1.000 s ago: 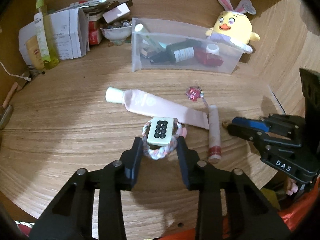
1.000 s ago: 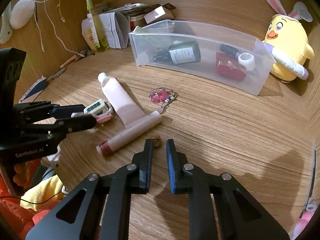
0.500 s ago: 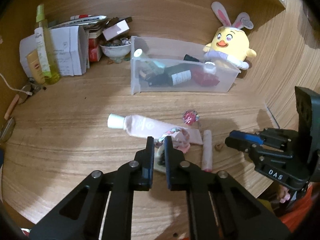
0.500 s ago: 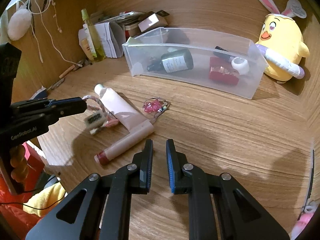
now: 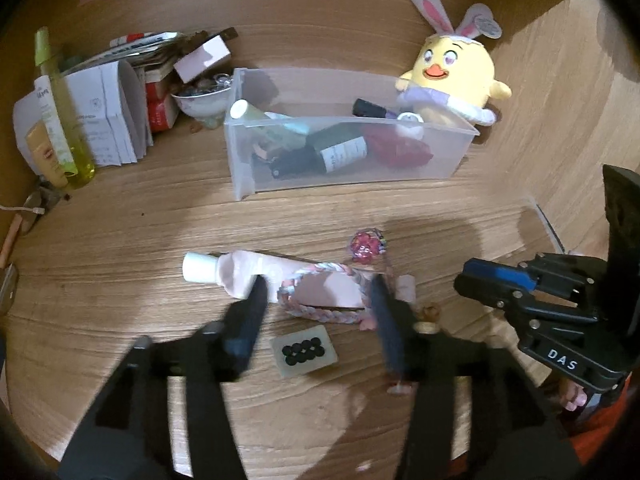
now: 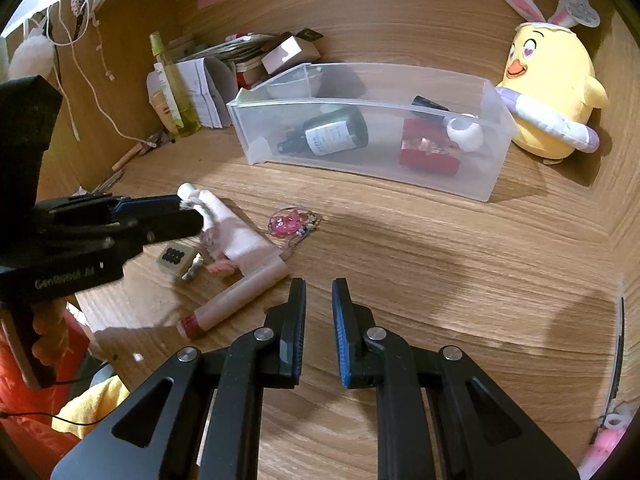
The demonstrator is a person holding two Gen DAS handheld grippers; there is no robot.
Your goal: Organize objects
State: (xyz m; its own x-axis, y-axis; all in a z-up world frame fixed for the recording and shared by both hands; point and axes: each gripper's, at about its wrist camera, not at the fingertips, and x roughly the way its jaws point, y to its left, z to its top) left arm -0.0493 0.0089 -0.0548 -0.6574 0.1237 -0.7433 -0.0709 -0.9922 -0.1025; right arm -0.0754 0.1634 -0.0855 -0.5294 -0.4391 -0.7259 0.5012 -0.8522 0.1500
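While the left tongs (image 5: 316, 312) are standing spread, their jaws having just been opening, the braided bracelet (image 5: 320, 300) with its pale green tile charm (image 5: 304, 351) is lying on the desk (image 5: 120, 272) between them, not pinched. The bracelet is partly resting on the pink tube (image 5: 260, 276). Farther off, the clear plastic bin (image 5: 348, 168) is holding bottles. The right tongs (image 6: 319, 312) are staying pressed together, pinching nothing.

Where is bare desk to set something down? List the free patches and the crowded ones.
Free: the wide strip right of the right gripper, between the clear bin and the near edge; also the desk left of the pink tube. Crowded: around the tube, braided band, mahjong tile and bead charm.
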